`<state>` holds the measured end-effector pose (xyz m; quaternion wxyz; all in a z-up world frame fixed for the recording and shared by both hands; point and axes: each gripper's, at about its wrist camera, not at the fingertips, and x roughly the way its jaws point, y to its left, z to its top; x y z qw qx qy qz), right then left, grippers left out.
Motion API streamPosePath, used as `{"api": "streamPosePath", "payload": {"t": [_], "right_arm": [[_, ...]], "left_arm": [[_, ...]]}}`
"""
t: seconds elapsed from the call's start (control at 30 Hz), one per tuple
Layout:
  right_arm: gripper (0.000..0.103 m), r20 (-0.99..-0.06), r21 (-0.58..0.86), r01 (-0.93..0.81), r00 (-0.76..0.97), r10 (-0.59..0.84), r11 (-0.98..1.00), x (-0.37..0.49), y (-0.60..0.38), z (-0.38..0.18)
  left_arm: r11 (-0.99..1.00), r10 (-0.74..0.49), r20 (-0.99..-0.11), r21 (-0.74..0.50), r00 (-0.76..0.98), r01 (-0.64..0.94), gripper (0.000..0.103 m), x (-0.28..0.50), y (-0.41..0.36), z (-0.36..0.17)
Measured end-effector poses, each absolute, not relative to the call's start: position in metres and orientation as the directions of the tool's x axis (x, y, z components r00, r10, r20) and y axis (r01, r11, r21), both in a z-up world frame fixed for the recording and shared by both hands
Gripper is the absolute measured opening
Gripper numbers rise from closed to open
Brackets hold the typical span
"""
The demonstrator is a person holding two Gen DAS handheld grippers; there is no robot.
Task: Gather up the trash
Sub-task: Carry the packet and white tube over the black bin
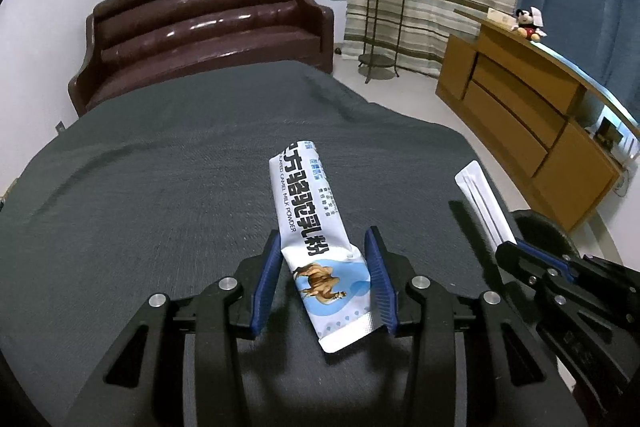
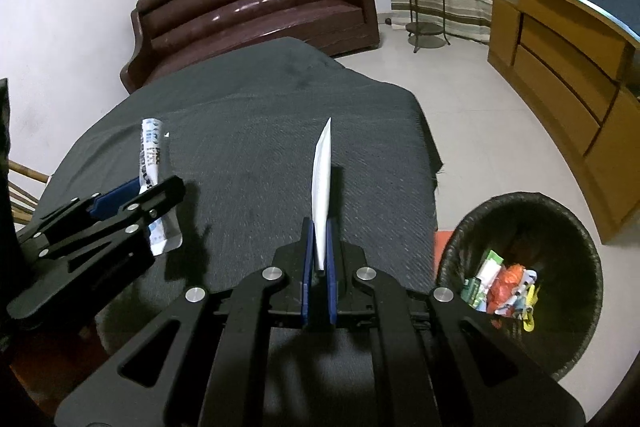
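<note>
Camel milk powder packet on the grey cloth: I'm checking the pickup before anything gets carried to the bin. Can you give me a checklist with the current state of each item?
1. Camel milk powder packet lies between the fingers of the left hand-held gripper: ok.
2. Left fingers closed on the packet: not ok; they stand apart, with a gap on the right side.
3. Right hand-held gripper shut on the white wrapper: ok.
4. Wrapper lifted off the grey cloth: cannot tell.
5. Black wastebasket open-topped and within view beside the table: ok; it already holds trash.
6. The two grippers apart from each other: ok.
</note>
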<state>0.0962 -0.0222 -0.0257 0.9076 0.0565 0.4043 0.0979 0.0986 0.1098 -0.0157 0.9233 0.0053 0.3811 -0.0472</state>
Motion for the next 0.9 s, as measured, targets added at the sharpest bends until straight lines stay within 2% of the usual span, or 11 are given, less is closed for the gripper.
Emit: {"api": "streamPosePath", "payload": {"t": [0.4,0.9], "right_arm": [[0.006,-0.696,0.17,-0.066,0.698,0.167,0.983,0.062,-0.061,-0.017],[0.006,-0.679,0.136,0.092,0.734,0.025,0.986,0.036,-0.148,-0.014]], "left_arm": [[0.987,-0.13,-0.658,-0.014,0.741,0.161,0.042,0.074,0.073,0.0],[0.949,-0.242,-0.626,0.007,0.742,0.316,0.042,0.066,-0.003,0.006]]}}
